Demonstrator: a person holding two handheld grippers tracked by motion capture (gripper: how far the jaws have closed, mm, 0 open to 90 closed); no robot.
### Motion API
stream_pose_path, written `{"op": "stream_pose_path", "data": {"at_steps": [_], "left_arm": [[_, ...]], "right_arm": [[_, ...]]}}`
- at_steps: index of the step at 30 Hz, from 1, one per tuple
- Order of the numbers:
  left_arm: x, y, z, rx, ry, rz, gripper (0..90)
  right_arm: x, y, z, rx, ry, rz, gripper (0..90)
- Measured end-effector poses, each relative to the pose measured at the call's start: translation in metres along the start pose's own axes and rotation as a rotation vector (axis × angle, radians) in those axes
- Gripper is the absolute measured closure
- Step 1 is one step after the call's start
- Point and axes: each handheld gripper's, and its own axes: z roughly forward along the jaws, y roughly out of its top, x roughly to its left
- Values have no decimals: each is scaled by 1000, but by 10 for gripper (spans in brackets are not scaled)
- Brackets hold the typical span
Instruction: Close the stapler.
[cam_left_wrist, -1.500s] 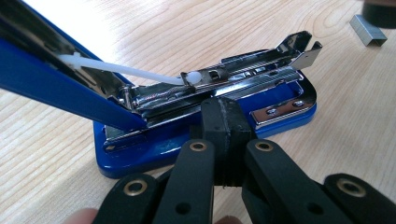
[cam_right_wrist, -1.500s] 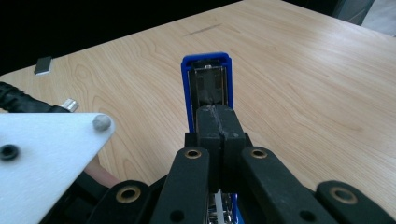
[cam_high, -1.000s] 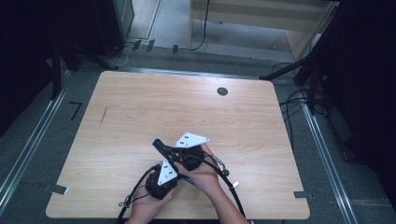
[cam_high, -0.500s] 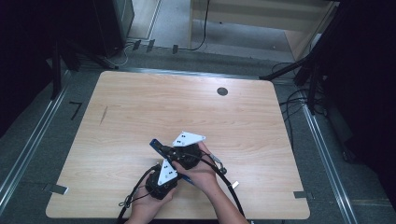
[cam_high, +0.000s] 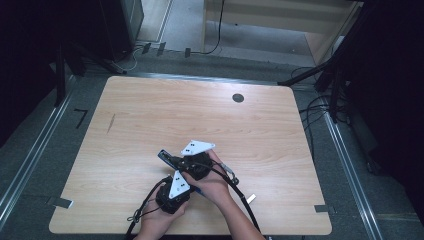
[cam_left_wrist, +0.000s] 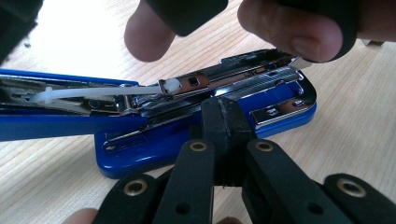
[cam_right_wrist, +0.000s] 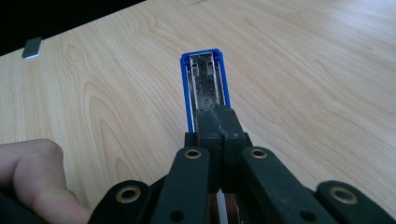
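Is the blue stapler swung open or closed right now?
Open: the blue stapler's top arm is lifted off its base, baring the metal staple channel.

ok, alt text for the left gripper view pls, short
A blue stapler lies opened on a light wooden table, its metal staple channel exposed. The left gripper, jaws shut, has its black tips against the stapler's middle. Fingers of a hand reach in from above, over the stapler's metal end.

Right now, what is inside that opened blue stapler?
Inside the blue stapler lies a shiny metal staple channel with a white plastic pusher. The left gripper covers its middle; staples cannot be made out.
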Motion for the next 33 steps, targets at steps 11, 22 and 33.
{"op": "stream_pose_path", "data": {"at_steps": [11, 22, 33], "left_arm": [[0, 0, 0, -2, -1, -1, 900], [0, 0, 0, -1, -2, -2, 900], [0, 0, 0, -3, -1, -4, 900]], "right_arm": [[-1, 5, 6, 56, -2, -4, 900], [-2, 6, 20, 140, -9, 17, 900], [-6, 8, 2, 79, -25, 27, 900]]}}
